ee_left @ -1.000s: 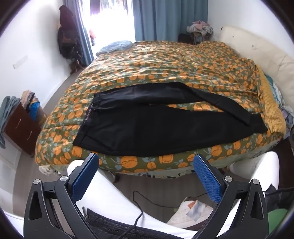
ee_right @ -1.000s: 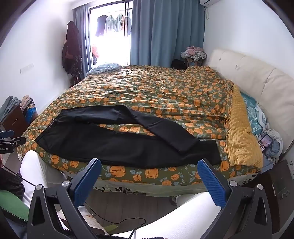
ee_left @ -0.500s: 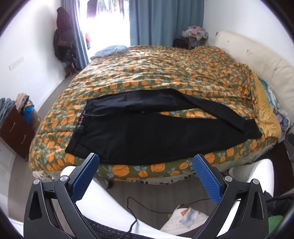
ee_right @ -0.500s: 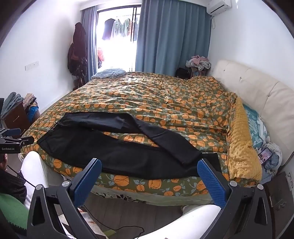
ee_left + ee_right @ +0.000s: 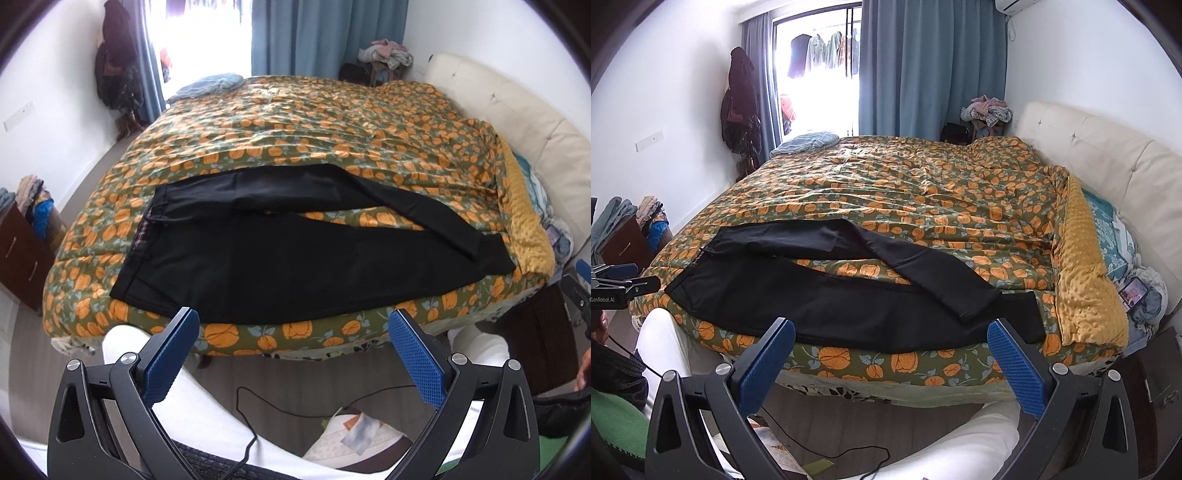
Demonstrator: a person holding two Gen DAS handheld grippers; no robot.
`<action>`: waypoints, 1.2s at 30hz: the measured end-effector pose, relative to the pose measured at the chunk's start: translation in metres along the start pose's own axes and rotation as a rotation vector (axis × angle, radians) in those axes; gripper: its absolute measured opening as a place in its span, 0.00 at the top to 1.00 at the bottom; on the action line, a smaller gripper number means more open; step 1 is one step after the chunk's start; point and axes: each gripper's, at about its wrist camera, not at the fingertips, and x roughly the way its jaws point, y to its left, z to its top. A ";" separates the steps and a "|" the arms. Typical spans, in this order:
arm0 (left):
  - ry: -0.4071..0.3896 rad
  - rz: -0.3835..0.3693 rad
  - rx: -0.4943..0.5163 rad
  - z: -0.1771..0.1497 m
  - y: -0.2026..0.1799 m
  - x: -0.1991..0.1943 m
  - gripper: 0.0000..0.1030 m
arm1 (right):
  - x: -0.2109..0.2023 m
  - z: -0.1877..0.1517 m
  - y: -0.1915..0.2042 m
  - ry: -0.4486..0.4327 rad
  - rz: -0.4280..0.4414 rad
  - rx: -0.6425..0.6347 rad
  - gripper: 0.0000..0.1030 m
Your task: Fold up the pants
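Black pants (image 5: 280,266) lie spread along the near edge of the bed, waistband at the left, legs running right; the far leg crosses over the near leg at the cuffs. They also show in the right wrist view (image 5: 849,295). My left gripper (image 5: 291,332) is open and empty, held off the bed's front edge near the waist half. My right gripper (image 5: 892,343) is open and empty, held off the front edge near the cuff half.
The bed carries an orange-and-green floral quilt (image 5: 905,192), with a yellow blanket (image 5: 1086,280) and cream headboard (image 5: 1108,158) at the right. A dark dresser (image 5: 22,254) stands at left. The person's white-trousered legs (image 5: 192,398), a cable (image 5: 258,402) and papers lie below the grippers.
Both views have tilted up and shifted slightly, showing more of the room; the pants sit lower in frame. Both grippers stay open. The pants have not moved.
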 end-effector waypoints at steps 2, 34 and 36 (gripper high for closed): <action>-0.010 0.000 -0.002 -0.001 0.001 -0.003 0.01 | 0.000 0.001 0.001 -0.001 0.010 0.007 0.00; -0.083 0.062 -0.050 0.019 0.026 -0.002 0.01 | -0.023 0.025 0.058 -0.079 0.083 -0.059 0.00; -0.080 0.079 -0.045 0.022 0.025 -0.002 0.01 | -0.020 0.031 0.061 -0.083 0.085 -0.073 0.00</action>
